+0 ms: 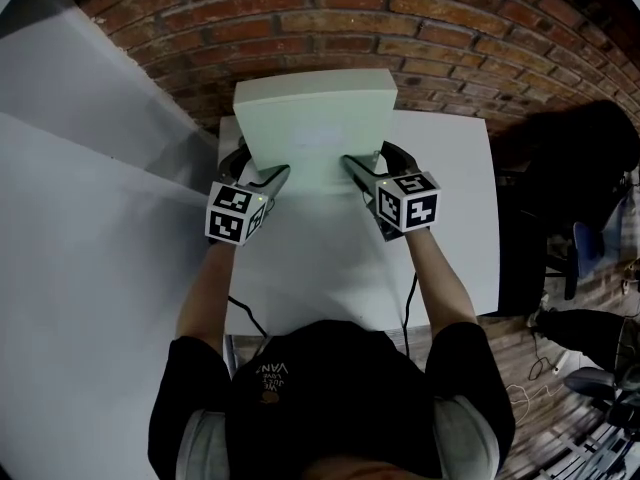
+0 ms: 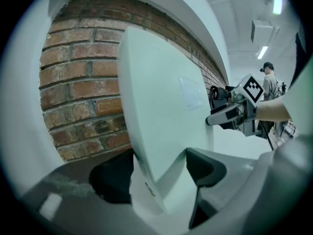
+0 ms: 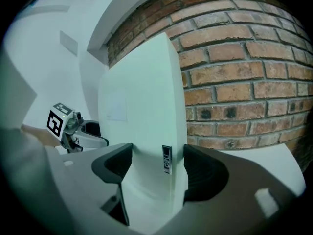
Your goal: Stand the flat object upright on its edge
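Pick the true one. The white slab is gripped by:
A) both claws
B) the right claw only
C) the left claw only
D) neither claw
A: the left claw and the right claw each have their jaws pressed on a side of the slab.

I see the pale green flat rectangular panel (image 1: 312, 118) at the white table's (image 1: 445, 238) far edge, before the red brick wall (image 1: 400, 18). My left gripper (image 1: 272, 178) clamps its left edge, my right gripper (image 1: 352, 166) its right.
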{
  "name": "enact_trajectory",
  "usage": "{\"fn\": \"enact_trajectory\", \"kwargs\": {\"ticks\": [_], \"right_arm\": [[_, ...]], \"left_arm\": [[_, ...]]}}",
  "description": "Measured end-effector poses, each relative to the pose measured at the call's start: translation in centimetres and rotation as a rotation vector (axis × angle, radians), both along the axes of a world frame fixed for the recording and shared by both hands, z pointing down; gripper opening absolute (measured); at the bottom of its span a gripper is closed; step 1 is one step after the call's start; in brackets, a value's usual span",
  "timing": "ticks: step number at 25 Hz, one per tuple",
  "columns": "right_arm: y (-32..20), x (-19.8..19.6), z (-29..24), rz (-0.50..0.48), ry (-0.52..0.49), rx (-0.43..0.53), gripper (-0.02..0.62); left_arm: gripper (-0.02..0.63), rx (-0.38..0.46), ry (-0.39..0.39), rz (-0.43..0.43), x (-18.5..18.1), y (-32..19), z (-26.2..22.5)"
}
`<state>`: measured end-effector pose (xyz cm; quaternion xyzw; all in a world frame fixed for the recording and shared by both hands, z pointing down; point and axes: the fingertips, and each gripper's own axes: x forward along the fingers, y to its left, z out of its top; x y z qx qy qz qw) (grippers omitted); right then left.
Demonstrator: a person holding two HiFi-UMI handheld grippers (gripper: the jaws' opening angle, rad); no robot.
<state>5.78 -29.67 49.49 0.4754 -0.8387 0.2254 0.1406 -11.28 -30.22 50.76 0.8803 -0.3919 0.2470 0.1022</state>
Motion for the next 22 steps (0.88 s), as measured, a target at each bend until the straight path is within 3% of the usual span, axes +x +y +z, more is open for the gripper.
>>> {"fn": "enact_trajectory", "kwargs": {"ticks": [22], "right_arm": [[-6.8,1.5,1.0,0.02,0.009,0.052,0.33]], "left_arm": [[0.345,0.092,-0.083,-0.022,1.4,-7.4,0.6]]}}
